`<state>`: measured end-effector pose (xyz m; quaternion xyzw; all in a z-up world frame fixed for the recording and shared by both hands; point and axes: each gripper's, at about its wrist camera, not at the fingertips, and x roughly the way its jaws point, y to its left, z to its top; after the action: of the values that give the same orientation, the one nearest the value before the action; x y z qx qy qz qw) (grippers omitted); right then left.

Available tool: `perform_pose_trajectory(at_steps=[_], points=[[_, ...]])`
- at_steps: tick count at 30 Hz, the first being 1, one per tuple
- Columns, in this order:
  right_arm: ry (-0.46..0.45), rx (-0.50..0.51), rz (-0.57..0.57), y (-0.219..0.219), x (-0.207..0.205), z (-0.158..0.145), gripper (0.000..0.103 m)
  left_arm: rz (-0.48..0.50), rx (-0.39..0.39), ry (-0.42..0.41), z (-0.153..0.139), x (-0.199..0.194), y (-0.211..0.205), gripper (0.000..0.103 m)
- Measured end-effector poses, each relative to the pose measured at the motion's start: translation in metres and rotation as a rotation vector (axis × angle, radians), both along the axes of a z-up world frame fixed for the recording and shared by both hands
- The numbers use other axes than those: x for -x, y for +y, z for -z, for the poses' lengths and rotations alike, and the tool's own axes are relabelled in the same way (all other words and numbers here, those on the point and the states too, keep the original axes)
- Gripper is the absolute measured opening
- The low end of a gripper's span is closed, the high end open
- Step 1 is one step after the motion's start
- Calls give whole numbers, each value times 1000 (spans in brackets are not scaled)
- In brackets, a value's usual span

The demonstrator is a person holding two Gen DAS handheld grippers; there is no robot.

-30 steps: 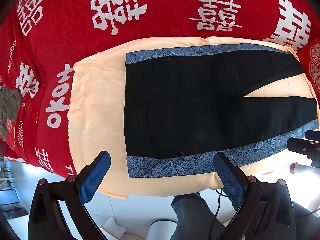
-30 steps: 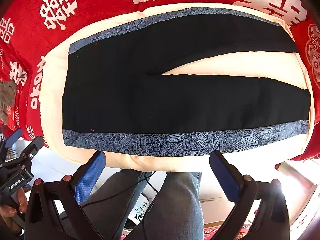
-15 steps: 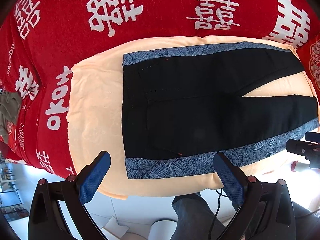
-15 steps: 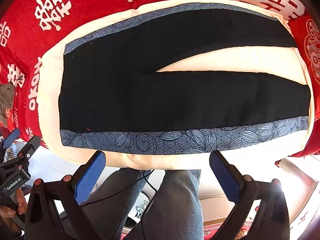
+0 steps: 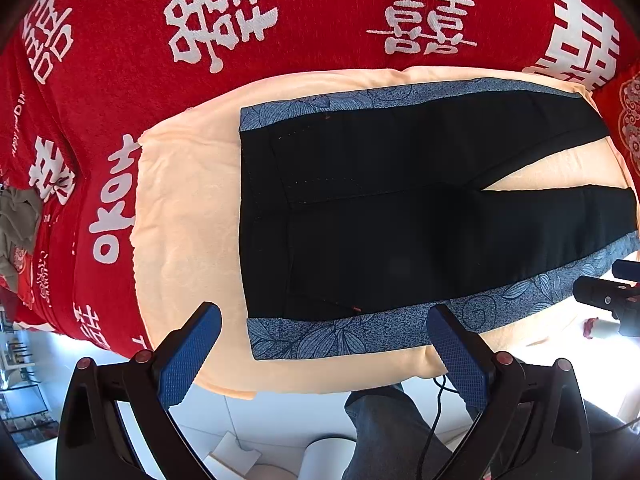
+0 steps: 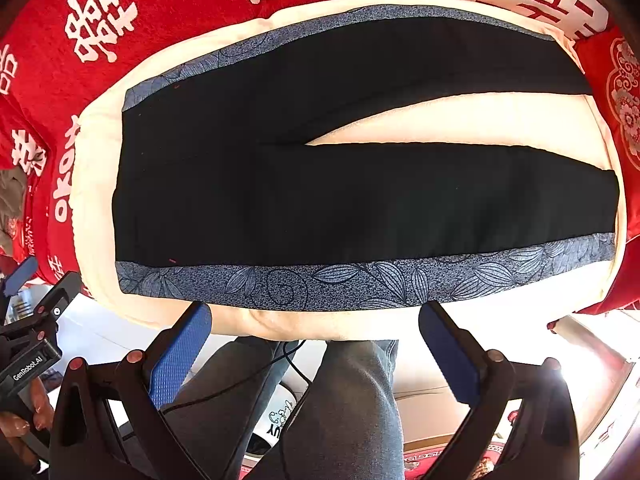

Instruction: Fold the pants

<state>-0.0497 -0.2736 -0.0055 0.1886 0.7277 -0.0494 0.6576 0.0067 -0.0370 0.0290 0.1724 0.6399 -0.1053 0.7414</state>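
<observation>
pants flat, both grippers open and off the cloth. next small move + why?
Probably lower both grippers onto the near patterned side stripe. The pants lie flat and unfolded on the cream blanket, legs apart. The left gripper sits near the waist end, the right gripper by the near leg, both open and holding nothing, so gripping that edge comes first.

A cream blanket (image 5: 188, 216) lies on a red bedspread (image 5: 320, 20) printed with white characters. At nine o'clock sits a grey cloth (image 5: 18, 220); at six, jeans-clad legs (image 6: 352, 400).
</observation>
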Motion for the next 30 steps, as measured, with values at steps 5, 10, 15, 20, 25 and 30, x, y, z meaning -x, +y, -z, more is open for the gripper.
perform_pose_trajectory(at_steps=[5, 10, 15, 20, 25, 30], points=[[6, 1, 5, -2, -1, 1, 103, 2, -5, 5, 1, -2, -2, 103], [7, 0, 5, -2, -1, 1, 103, 0, -9, 8, 2, -3, -3, 103], [11, -3, 5, -6, -1, 4, 103, 2, -16, 15, 3, -4, -6, 103], [22, -11, 12, -9, -1, 7, 103, 2, -29, 16, 3, -6, -11, 103], [16, -15, 13, -16, -5, 5, 103, -11, -36, 17, 0, -9, -18, 103], [8, -25, -16, -26, -7, 4, 103, -52, -46, 18, -5, -8, -27, 103]])
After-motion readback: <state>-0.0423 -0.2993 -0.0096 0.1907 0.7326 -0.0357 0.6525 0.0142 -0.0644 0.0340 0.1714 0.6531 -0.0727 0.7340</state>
